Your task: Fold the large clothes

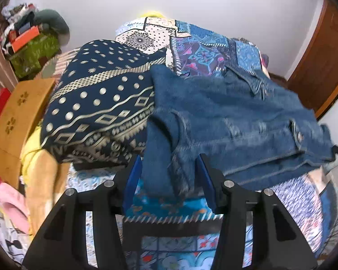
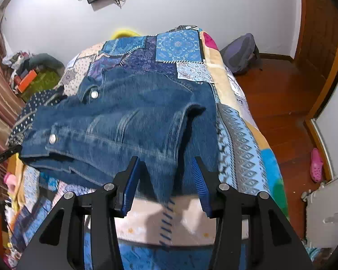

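While the denim jacket (image 1: pixel 225 121) lies spread on the patchwork bedspread (image 2: pixel 180 47), just beside a folded navy patterned cloth (image 1: pixel 97 110) on its left, both tongs stand at its near edge with their blue pads apart. The left gripper (image 1: pixel 169 180) is spread wide around a hanging fold of denim, the pads not pressed on it. The right gripper (image 2: pixel 166 180) is likewise spread around the other near corner of the jacket, whose metal snap buttons (image 2: pixel 53 138) face up.
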Demonstrator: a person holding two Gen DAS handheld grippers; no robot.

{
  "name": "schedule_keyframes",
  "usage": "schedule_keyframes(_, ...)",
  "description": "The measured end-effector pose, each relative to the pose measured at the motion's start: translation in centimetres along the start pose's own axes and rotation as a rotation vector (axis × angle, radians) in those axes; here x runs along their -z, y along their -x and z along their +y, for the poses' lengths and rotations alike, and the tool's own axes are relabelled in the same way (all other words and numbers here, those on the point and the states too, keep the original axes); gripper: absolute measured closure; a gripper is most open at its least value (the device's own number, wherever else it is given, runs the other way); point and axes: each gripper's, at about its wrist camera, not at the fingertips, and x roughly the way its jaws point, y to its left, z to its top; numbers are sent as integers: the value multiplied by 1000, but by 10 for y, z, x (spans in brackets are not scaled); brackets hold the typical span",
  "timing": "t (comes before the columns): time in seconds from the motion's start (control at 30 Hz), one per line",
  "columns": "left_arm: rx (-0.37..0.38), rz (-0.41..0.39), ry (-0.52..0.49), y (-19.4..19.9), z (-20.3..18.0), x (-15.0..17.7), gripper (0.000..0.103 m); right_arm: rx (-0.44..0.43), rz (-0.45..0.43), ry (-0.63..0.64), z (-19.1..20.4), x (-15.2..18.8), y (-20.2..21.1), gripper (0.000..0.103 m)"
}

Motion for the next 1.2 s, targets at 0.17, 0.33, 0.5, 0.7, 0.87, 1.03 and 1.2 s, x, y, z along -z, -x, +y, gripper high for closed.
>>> schedule_keyframes(0.17, -31, -11, -55, 1, -8, 15, 53, 18, 26, 63, 10, 16, -1, 59)
schedule_keyframes(0.33, -60, -13, -114, -7, -21, 20, 53, 57, 33, 101, 15, 20, -11, 59)
schedule_keyframes(0.5, -97, -36, -159, -15, -25, 19, 53, 28, -35, 68, 16, 13, -12, 59)
schedule_keyframes(0.7, -90, -28, -244, -19, -33, 23, 60, 11, -88, 52, 20, 6, -17, 60)
schedule_keyframes(0.87, -97, -22, -259, -23, -33, 33, 72, -6, -82, 39, 18, 8, -23, 77)
schedule_keyframes(1.03, -103, -53, -231, -24, -30, 17, 94, -56, -111, -1, 11, 2, -18, 89)
schedule_keyframes(1.2, -6, -115, -154, -15, -27, -35, 96, -115, -130, -39, 6, -32, -15, 93)
